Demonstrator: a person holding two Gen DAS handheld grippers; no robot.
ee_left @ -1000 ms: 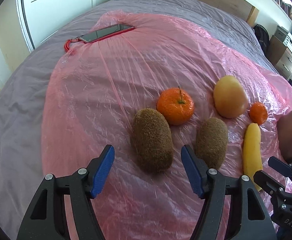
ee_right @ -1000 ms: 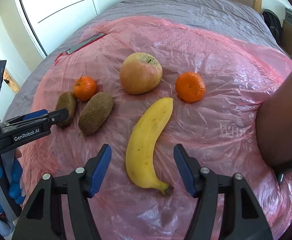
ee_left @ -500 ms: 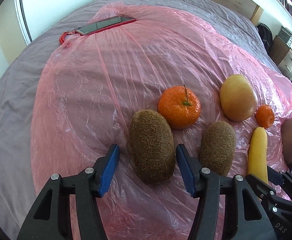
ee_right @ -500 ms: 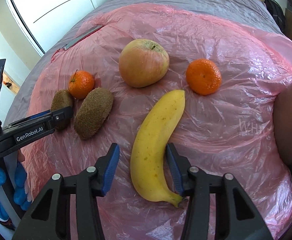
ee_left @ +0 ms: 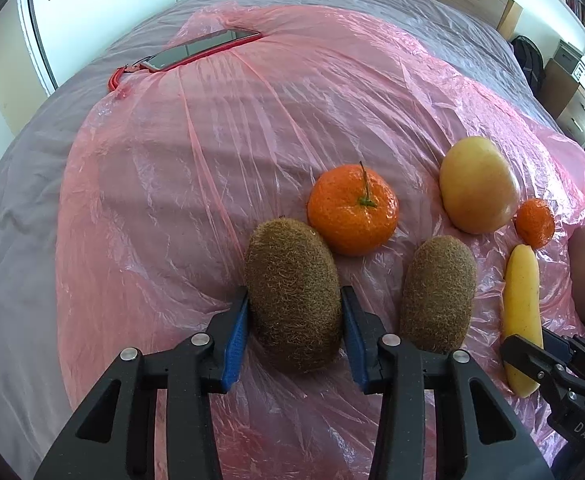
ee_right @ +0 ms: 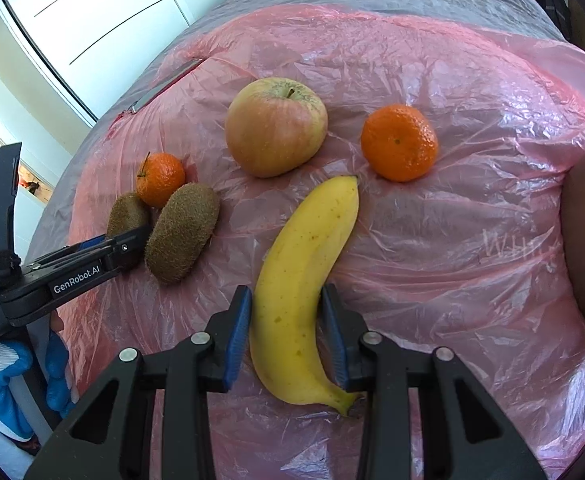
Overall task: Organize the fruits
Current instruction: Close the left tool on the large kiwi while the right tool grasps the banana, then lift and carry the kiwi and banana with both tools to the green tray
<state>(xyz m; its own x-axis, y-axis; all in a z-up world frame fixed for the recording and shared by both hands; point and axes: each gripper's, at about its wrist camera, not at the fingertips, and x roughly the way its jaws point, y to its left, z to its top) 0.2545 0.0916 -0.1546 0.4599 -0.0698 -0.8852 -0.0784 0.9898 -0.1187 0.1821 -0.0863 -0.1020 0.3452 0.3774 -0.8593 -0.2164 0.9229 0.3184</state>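
On my feed a crinkled pink plastic sheet (ee_right: 452, 240) covers the grey bedspread (ee_left: 20, 240). My right gripper (ee_right: 286, 322) has just been closing and its blue pads now press both flanks of the banana (ee_right: 304, 280). The banana is smooth, yellow and curved, with its long axis running from the stem end at 5 o'clock, between the jaws, to the tip at 1 o'clock. Beyond that tip sit a round, matte yellow-pink apple (ee_right: 276, 128) at 12 o'clock and a dimpled mandarin (ee_right: 399, 148) at 1 o'clock.

My left gripper (ee_left: 294, 322) has just been closing too, and its pads now clamp the larger kiwi (ee_left: 294, 294). This kiwi is oval and fuzzy brown, its long axis pointing to 12 o'clock. A second kiwi (ee_left: 438, 294) lies just beside it at 3 o'clock. A stemmed mandarin (ee_left: 352, 210) sits against the held kiwi at 1 o'clock. A phone (ee_left: 198, 49) in a red case lies well apart at 11 o'clock.
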